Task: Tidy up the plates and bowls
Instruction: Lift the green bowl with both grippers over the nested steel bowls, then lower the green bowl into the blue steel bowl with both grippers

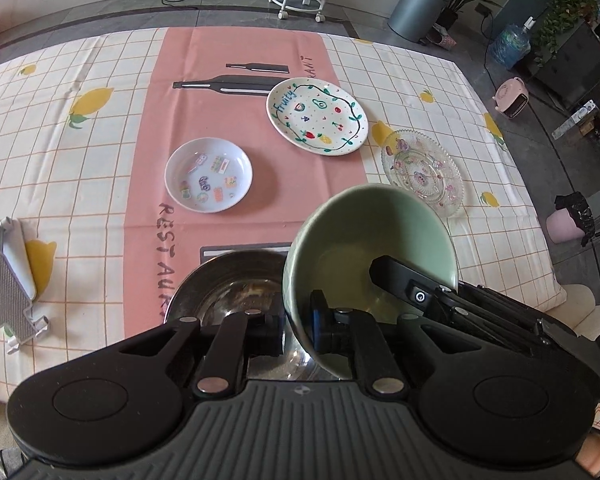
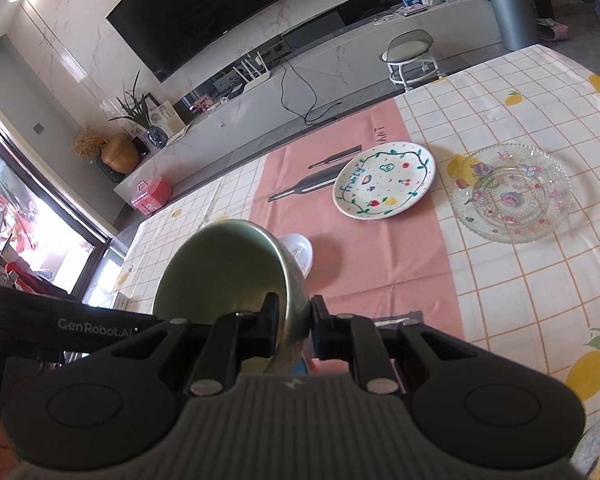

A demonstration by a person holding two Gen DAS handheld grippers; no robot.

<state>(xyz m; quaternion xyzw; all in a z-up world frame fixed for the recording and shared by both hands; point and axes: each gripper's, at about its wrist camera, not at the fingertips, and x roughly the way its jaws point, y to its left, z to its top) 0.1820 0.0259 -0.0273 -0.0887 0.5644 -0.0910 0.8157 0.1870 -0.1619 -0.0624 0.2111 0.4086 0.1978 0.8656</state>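
Both grippers hold one green bowl [image 1: 364,240] clear of the table [image 1: 80,160]. The left gripper [image 1: 296,330] pinches the near rim, one jaw inside, one outside; the right gripper [image 2: 294,326] pinches the opposite rim likewise, so the bowl hangs tilted between them. A steel bowl [image 1: 228,280] sits below the left jaws, probably the nesting target. Three plates lie beyond the jaws.
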